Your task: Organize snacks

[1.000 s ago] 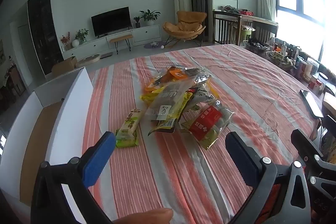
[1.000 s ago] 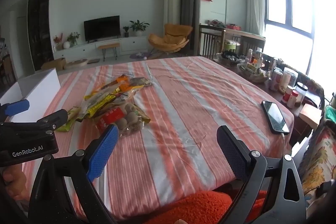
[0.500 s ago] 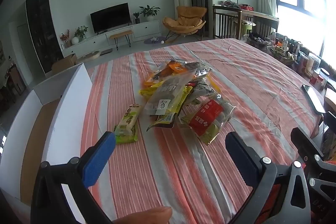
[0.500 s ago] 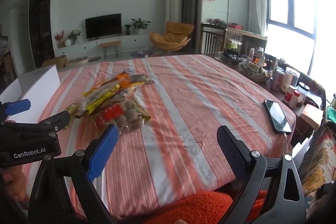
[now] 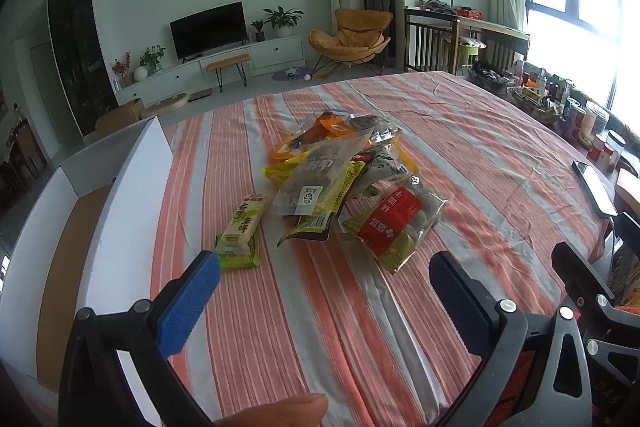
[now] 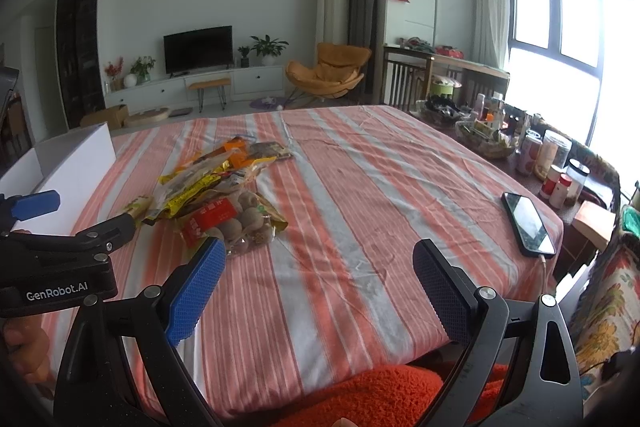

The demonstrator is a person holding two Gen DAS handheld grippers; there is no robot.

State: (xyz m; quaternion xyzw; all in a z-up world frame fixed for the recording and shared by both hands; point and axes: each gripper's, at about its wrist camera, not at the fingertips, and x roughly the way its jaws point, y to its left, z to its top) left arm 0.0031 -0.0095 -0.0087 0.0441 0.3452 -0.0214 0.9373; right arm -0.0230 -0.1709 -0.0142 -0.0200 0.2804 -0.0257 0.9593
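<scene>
From the left wrist view, the task looks barely begun. The snacks lie heaped in one pile on the striped worktop, and the white box at the left edge shows only a bare brown bottom where it is visible, so nothing appears sorted yet. A green packet lies by itself just left of the pile, between the heap and the box wall. A red-labelled bag sits at the near right edge of the pile. The left gripper hangs above the cloth with its blue fingers spread wide and nothing between them. The green packet lies just ahead of the left finger; the red-labelled bag lies ahead, nearer the right finger. The pile itself is further forward, roughly in line with the gap.

From the right wrist view, the right gripper is likewise spread apart and empty. The pile sits ahead and to its left, with the red-labelled bag just beyond the left finger tip. A phone lies well apart on the right edge of the worktop. Every packet remains to be moved, probably into the box.
</scene>
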